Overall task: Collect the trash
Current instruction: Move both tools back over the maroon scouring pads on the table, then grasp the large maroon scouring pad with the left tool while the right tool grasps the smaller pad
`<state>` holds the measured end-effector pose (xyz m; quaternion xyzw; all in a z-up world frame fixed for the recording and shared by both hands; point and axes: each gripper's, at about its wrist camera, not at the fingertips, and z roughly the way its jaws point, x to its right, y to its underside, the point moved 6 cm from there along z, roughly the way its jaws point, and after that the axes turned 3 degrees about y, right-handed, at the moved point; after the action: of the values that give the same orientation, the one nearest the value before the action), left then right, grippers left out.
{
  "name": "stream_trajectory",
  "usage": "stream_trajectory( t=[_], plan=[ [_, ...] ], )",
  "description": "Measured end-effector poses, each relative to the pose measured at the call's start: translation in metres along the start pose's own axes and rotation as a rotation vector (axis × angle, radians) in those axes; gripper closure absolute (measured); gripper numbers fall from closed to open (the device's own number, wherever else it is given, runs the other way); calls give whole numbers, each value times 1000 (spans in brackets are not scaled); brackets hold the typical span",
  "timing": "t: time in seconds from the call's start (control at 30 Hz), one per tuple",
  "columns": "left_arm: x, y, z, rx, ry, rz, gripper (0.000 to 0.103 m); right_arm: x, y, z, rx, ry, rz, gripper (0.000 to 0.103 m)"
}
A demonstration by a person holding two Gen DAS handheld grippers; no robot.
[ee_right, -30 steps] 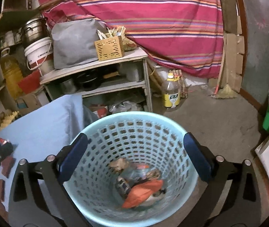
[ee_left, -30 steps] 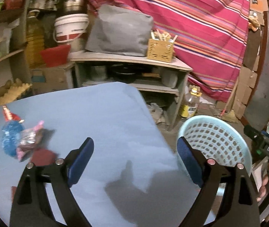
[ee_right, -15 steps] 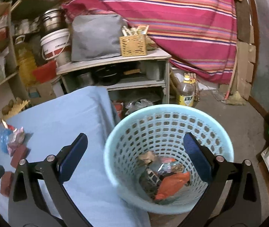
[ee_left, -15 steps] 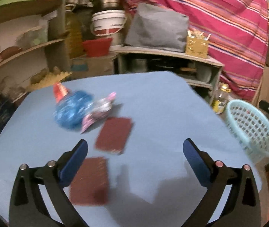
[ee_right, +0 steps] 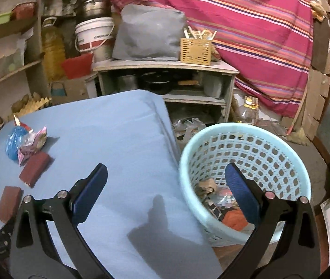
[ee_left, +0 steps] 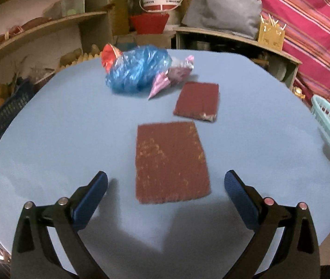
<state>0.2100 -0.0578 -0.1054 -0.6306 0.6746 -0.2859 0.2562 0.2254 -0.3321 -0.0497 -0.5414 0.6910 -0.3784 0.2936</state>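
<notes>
My left tongs (ee_left: 165, 186) hang wide open over the near edge of the table (ee_left: 60, 139), pads clear of everything, with the nearer brown pad (ee_left: 170, 161) lying flat just ahead, midway between the two tips. My right tongs (ee_right: 166, 183) are also spread and empty, straddling the table's right edge and the rim of the basket (ee_right: 243, 125) that stands on the floor just beside it, already holding some scraps. Farther back, toward the table's far left corner, sit the second brown pad (ee_left: 197, 100), a blue plastic bag (ee_left: 137, 71) and a pinkish wrapper (ee_left: 173, 75), the bag and wrapper touching. I judge the near pad is my next pick. It is thin and flat, so I should tilt the tips low, catch one long edge, and close gently; squeezing from above would probably just slide it along the cloth.
</notes>
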Motion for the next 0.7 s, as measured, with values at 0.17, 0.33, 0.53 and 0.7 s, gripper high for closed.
stream_trajectory(
  t=[0.17,0.33,0.53,0.7],
  plan=[
    [4,-2,3,-2,1,29,5,-15,-1,5,-4,-5,-32,4],
    [2,-4,11,-39,36,4,5,-31,-1,13,-15,-13,-61,4],
    [1,-7,11,-47,49,-2,5,-53,-1,22,-27,-39,-80,4],
    [-3,-12,10,-45,81,8,21,-72,-2,25,-29,-64,-95,4]
  ],
)
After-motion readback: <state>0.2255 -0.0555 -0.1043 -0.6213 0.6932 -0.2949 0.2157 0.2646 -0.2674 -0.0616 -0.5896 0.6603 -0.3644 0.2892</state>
